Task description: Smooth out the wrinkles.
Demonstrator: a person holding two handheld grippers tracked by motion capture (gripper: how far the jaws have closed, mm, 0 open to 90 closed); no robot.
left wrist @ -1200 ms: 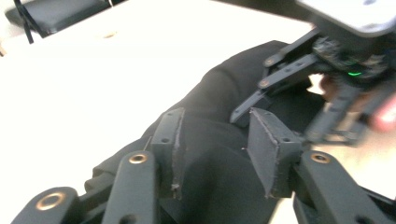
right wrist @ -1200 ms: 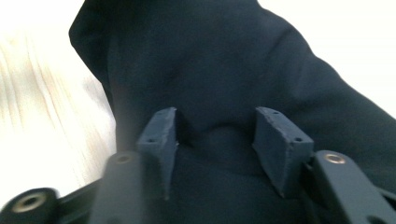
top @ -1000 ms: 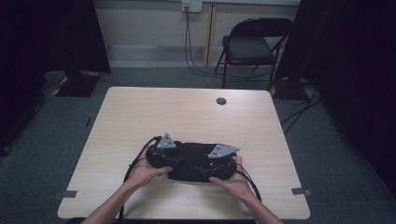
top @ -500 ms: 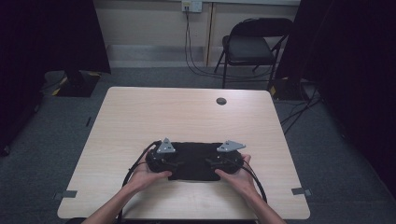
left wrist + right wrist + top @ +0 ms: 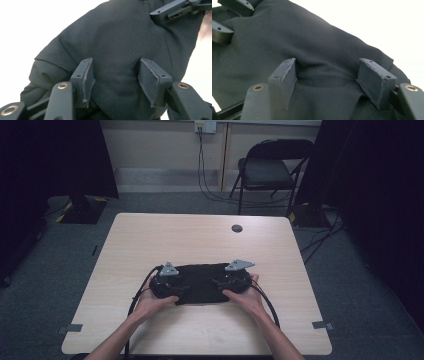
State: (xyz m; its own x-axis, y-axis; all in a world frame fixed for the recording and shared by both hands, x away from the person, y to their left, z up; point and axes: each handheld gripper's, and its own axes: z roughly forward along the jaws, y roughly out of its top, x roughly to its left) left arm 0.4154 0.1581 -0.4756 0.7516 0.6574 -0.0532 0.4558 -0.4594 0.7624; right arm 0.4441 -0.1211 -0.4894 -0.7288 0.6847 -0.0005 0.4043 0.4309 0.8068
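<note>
**Grippers spread on dark cloth at near edge of table**

Table [image 5: 200, 235], pale wood and the largest thing here, takes up the middle of the high view, with a folding chair [image 5: 272, 167] standing on the grey floor beyond its far right corner. A black cloth [image 5: 200, 282] lies flat on the near half of the table, roughly centred between left and right. The left gripper [image 5: 181, 290] rests on the cloth's left end and the right gripper [image 5: 218, 284] on its right end, each held by a hand coming in from the near side. In the left gripper view the jaws stand well apart, both pads [image 5: 86, 78] pressed down onto the fabric with nothing pinched between them. The right gripper view shows the same: jaws wide, pads [image 5: 287, 77] on the cloth, fabric bunched slightly between them. A small dark round disc [image 5: 236, 228] sits near the table's far edge.
</note>
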